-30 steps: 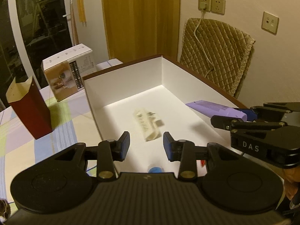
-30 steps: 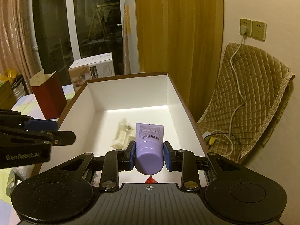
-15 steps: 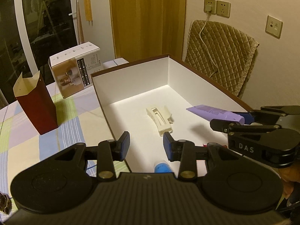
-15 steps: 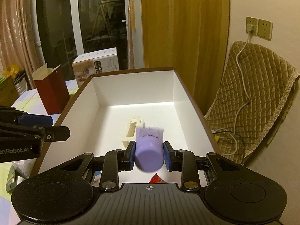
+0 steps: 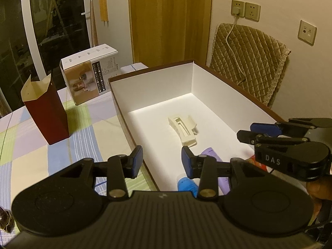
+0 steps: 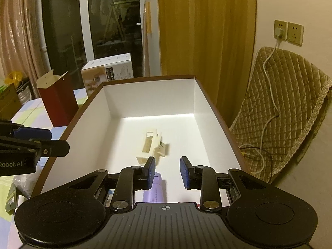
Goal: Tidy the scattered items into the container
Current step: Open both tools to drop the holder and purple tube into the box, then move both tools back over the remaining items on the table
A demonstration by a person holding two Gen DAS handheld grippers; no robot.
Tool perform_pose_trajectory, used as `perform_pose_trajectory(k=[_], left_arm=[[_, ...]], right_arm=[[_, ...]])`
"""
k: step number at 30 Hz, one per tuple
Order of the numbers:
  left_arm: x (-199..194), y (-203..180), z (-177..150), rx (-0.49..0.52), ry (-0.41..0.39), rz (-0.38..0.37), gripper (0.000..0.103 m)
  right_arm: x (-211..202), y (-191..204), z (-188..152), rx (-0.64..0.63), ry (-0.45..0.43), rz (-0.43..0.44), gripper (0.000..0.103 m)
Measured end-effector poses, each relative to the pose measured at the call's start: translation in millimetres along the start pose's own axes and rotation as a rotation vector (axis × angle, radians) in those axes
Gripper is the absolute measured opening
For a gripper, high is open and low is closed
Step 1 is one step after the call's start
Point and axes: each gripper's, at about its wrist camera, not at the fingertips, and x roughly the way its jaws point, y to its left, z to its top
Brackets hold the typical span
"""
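A white box with a brown rim (image 5: 151,71) (image 6: 149,78) stands on the table. On its floor lie a cream plastic part (image 5: 183,127) (image 6: 152,145), a purple tube (image 5: 209,155) (image 6: 156,188), a blue tube (image 5: 186,184) and a red packet (image 5: 256,161). My left gripper (image 5: 161,161) is open and empty over the box's near left wall. My right gripper (image 6: 167,173) is open and empty above the purple tube; it also shows at the right of the left wrist view (image 5: 269,132).
A dark red paper carton (image 5: 46,112) (image 6: 58,101) and a printed white product box (image 5: 89,78) (image 6: 108,70) stand on the checked tablecloth (image 5: 41,155) left of the box. A quilted chair back (image 6: 286,103) with a cable is at the right.
My right gripper has opened and let go of the purple tube, which now lies on the box floor. Both grippers have risen and pulled back a little.
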Motion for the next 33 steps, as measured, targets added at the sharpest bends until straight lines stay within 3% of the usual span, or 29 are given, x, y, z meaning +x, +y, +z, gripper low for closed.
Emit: perform_pose_trajectory(k=[12, 21, 22, 23, 24, 33], left_arm=[[-7, 8, -6, -0.017, 0.000, 0.008, 0.035], [-21, 18, -14, -0.030, -0.002, 0.028, 0.037], [-24, 20, -16, -0.033, -0.002, 0.032, 0.037], [-27, 22, -18, -0.035, -0.001, 0.036, 0.038], [-30, 25, -20, -0.036, -0.001, 0.041, 0.040], [-63, 64, -60, -0.075, 0.036, 0.147, 0.043]], right_arm=[[-3, -3, 1, 0.011, -0.020, -0.012, 0.033], [-14, -4, 2, 0.024, -0.083, -0.018, 0.035], [-16, -4, 2, 0.030, -0.092, -0.017, 0.062], [-19, -5, 2, 0.041, -0.110, -0.016, 0.082], [-22, -6, 2, 0.055, -0.137, -0.014, 0.094], [-35, 3, 2, 0.027, -0.194, 0.021, 0.094]])
